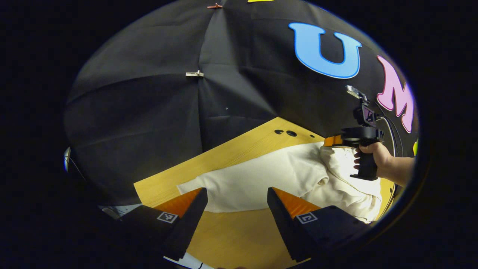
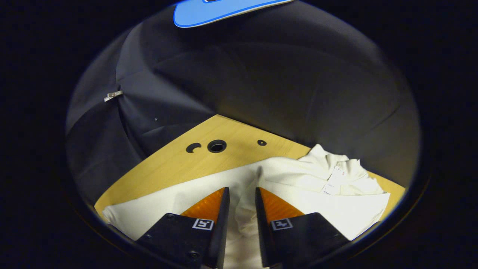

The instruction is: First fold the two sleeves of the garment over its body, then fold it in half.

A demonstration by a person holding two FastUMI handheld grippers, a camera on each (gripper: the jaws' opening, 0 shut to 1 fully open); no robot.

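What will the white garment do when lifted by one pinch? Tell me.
The garment will probably drape and sag: it lies in soft folds and bunches on the table. It looks light, thin cloth. A ridge of it stands between the right hand-held gripper fingers, so a pinch likely lifts one layer only.

The garment (image 2: 291, 186) is looking like soft, matt, wrinkled cloth, lying on a smooth, light wooden table (image 2: 175, 160).

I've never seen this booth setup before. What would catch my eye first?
A white garment lies spread across the wooden table, its collar bunched at the far right in the right gripper view. The right tongs stand nearly closed around a raised fold of it. The left tongs gape open near its edge.
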